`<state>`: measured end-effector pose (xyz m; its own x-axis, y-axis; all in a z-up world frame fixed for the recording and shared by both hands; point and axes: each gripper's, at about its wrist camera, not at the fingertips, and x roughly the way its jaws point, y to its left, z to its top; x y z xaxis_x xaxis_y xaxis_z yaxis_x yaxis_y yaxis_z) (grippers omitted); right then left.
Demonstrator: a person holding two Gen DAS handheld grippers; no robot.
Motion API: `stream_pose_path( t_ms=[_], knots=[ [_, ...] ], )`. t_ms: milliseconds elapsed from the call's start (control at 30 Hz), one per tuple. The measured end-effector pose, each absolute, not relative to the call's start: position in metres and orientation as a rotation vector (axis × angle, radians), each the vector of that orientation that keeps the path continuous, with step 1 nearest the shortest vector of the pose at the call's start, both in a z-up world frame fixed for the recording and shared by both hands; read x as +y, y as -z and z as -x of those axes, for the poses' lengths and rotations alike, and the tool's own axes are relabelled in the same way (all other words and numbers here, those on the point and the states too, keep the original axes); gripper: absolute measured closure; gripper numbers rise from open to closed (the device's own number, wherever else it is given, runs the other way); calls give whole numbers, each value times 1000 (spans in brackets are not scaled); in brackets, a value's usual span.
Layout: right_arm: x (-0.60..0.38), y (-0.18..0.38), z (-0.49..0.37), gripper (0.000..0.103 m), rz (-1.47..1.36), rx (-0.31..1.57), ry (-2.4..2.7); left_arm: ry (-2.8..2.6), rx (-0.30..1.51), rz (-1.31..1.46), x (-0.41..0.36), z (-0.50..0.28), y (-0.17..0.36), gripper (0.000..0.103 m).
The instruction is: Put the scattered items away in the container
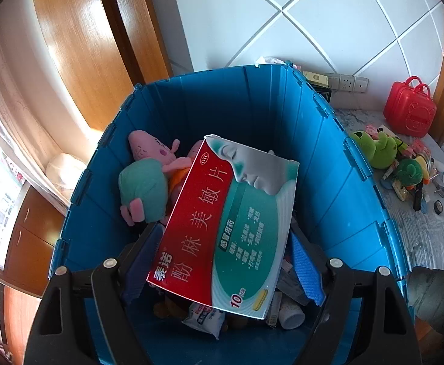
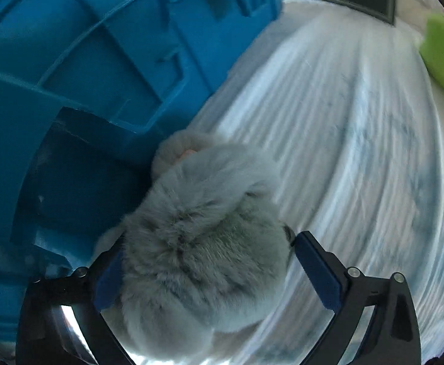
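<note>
1. Medicine box (image 1: 231,228), red and teal, hangs tilted over the open mouth of the blue bin (image 1: 222,106). The left gripper (image 1: 225,234) is clamped across its width, with a blue pad against each long edge.
2. Down inside the bin, behind the box, lies a pink pig plush (image 1: 149,152) in a green dress. Small packets and a white bottle sit on the bin floor under the box.
3. Outside the bin, against its right-hand wall, a grey plush (image 2: 197,228) rests on the pale streaked table (image 2: 343,152), its far end touching the foot of the wall.
4. The right gripper (image 2: 209,246) points down over that grey plush with its tongs wide. One pad is sunk in the fur on the bin side. The other stands just off the fur on the far side, with table showing in the gap, so the toy is straddled and not squeezed.
5. Further out from the bin on the same table, small items remain scattered: green plush toys (image 1: 376,149), a red toy case (image 1: 410,112) and assorted small oddments.
</note>
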<state>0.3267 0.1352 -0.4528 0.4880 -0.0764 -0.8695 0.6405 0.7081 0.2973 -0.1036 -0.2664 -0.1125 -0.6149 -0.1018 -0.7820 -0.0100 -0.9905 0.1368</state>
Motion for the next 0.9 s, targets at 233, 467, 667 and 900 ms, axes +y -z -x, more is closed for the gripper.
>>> stream_pose_path(
  t_ms=[233, 467, 667, 900],
  knots=[
    [152, 437, -315, 49, -628, 1011, 517, 2777, -184, -1345, -254, 101, 112, 21],
    [147, 369, -247, 54, -693, 973, 706, 2822, -114, -1331, -245, 103, 113, 21],
    [126, 274, -219, 55, -653, 903, 842, 2882, -46, -1288, -244, 105, 106, 21],
    [126, 150, -238, 56, -556, 767, 893, 2919, 4, -1227, -260, 104, 97, 21]
  ],
)
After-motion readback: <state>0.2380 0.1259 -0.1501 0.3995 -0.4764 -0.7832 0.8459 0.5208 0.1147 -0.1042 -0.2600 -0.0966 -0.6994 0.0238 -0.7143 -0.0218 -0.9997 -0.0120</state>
